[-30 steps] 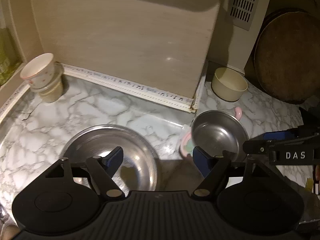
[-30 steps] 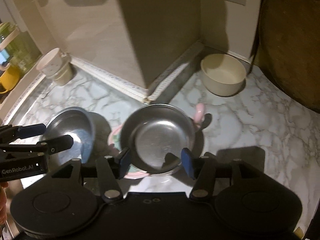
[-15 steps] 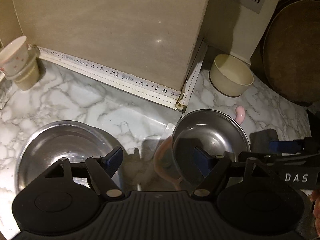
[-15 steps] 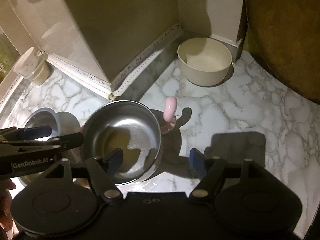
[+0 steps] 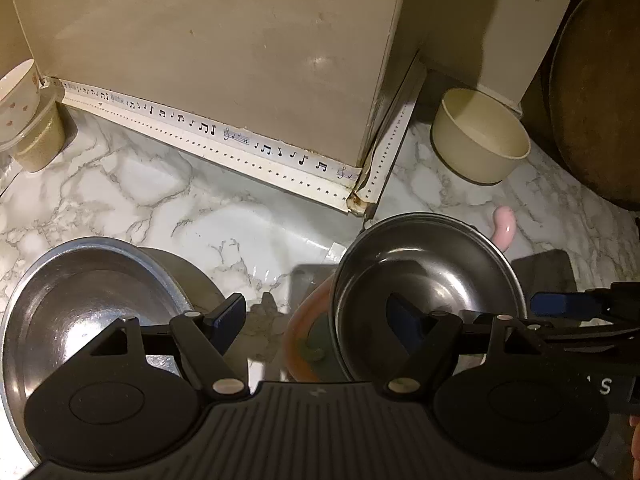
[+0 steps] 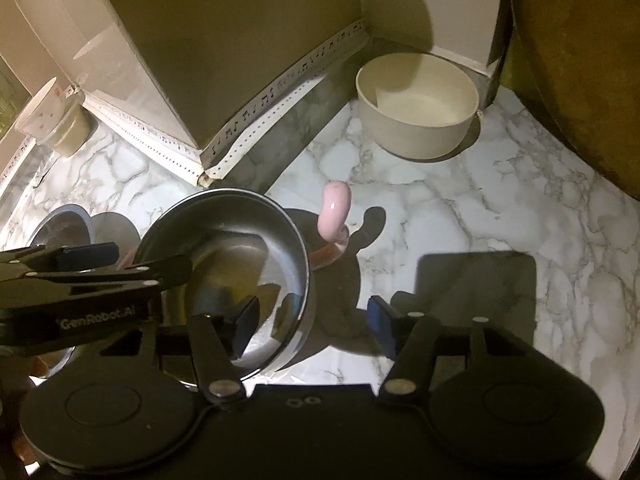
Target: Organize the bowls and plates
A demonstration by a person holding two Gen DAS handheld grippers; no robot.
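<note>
A small steel bowl (image 5: 424, 280) (image 6: 224, 252) rests in a pink dish (image 5: 304, 340) with a curled pink handle (image 6: 334, 212). A larger steel bowl (image 5: 80, 312) (image 6: 60, 224) lies on the counter to its left. My left gripper (image 5: 316, 320) (image 6: 136, 260) is open, straddling the small bowl's left rim with one finger inside. My right gripper (image 6: 312, 320) (image 5: 560, 318) straddles the right rim; its jaws are closing and the pads stand apart from the metal. A cream bowl (image 5: 480, 140) (image 6: 416, 104) sits in the back corner.
A beige column (image 5: 220, 60) with music-note trim juts out onto the marble counter (image 6: 460, 208). Stacked cups (image 5: 24, 120) (image 6: 52, 120) stand at the far left. A big round wooden board (image 5: 600, 100) (image 6: 580, 60) leans at the right.
My left gripper has shifted right from the large steel bowl to the small one and come lower. My right gripper has sunk and moved to the bowl's right rim, its jaws widening, then narrowing.
</note>
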